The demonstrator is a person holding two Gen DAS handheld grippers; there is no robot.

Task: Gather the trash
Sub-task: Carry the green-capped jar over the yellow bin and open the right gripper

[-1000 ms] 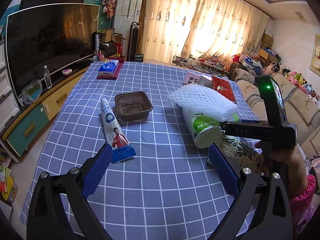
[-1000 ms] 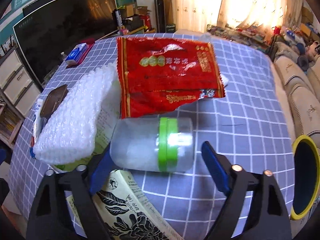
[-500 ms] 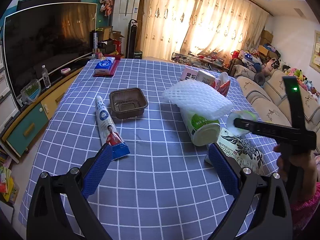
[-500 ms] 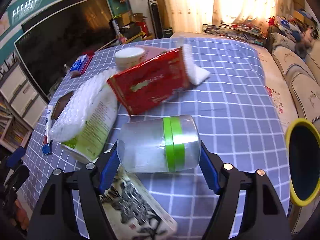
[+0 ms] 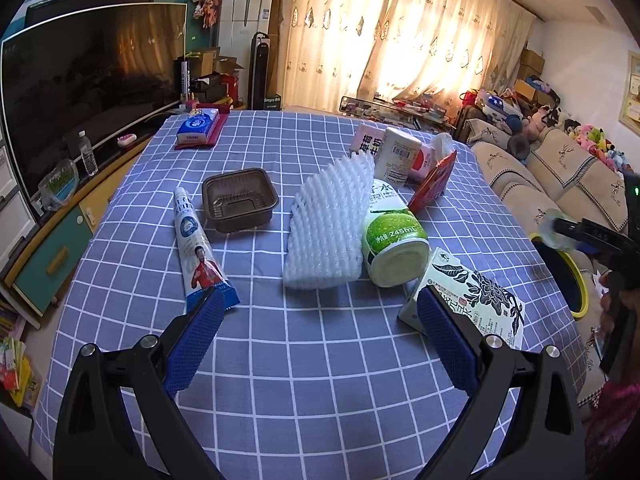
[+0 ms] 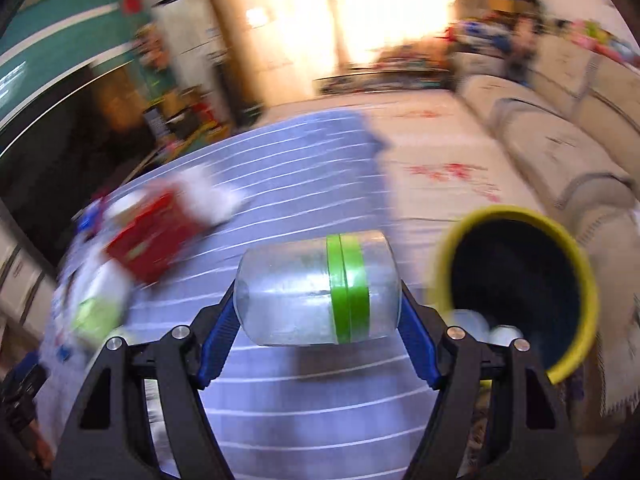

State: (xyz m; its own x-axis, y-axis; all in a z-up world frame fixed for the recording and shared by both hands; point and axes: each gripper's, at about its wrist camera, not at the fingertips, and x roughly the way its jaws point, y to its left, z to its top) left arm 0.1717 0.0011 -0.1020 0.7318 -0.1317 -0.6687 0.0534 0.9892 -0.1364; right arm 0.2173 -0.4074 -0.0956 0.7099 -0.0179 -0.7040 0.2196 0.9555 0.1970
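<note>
The right gripper (image 6: 318, 322) has its blue fingers (image 6: 216, 344) clamped on the ends of a clear plastic jar with a green band (image 6: 316, 288), held sideways above the blue checked counter (image 6: 304, 400) — a yellow-rimmed dark bin (image 6: 516, 280) sits at about three o'clock of it. The left gripper (image 5: 318, 338) hovers with fingers spread wide and empty — a white foam net sleeve (image 5: 326, 232) lies at twelve o'clock.

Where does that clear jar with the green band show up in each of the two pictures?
Left wrist view: far right edge, a blurred sliver of the clear jar at the tip of the other gripper, above the yellow-rimmed bin.
Right wrist view: centre, jar clamped sideways between the jaws, bin just right.
Shared landmark: the yellow-rimmed bin.
</note>
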